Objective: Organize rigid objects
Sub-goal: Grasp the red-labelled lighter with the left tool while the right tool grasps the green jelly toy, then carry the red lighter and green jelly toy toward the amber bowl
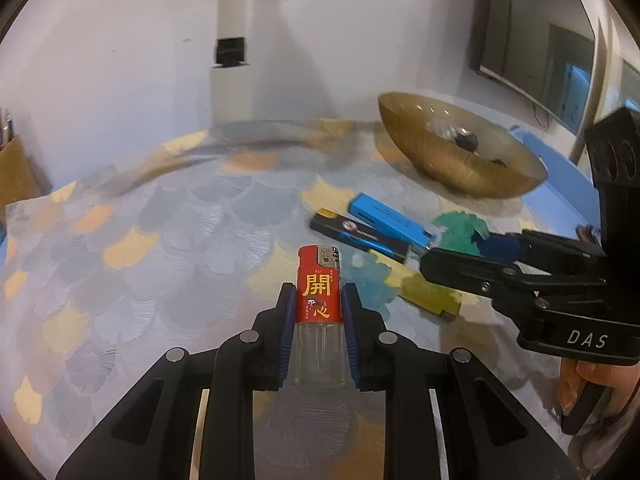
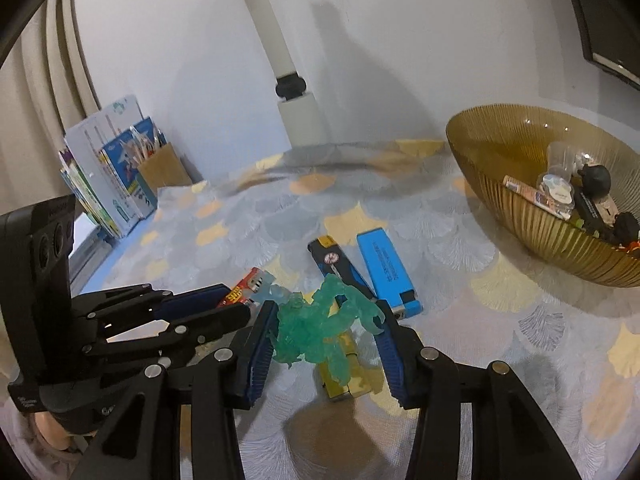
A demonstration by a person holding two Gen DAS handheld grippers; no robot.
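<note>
Your left tongs [image 1: 318, 312] are clamped on a red lighter with gold Chinese characters and a clear base [image 1: 319, 296], held upright above the scallop-patterned tabletop [image 1: 160, 220]. Your right tongs [image 2: 326, 334] grip a translucent green plastic figure [image 2: 320, 328] between their blue pads. Beneath it lies a yellow lighter [image 2: 340, 376]. Just beyond, a black lighter [image 2: 334, 264] and a blue lighter [image 2: 386, 270] lie side by side. A ribbed amber glass bowl [image 2: 540, 232] of small items sits on the right.
</note>
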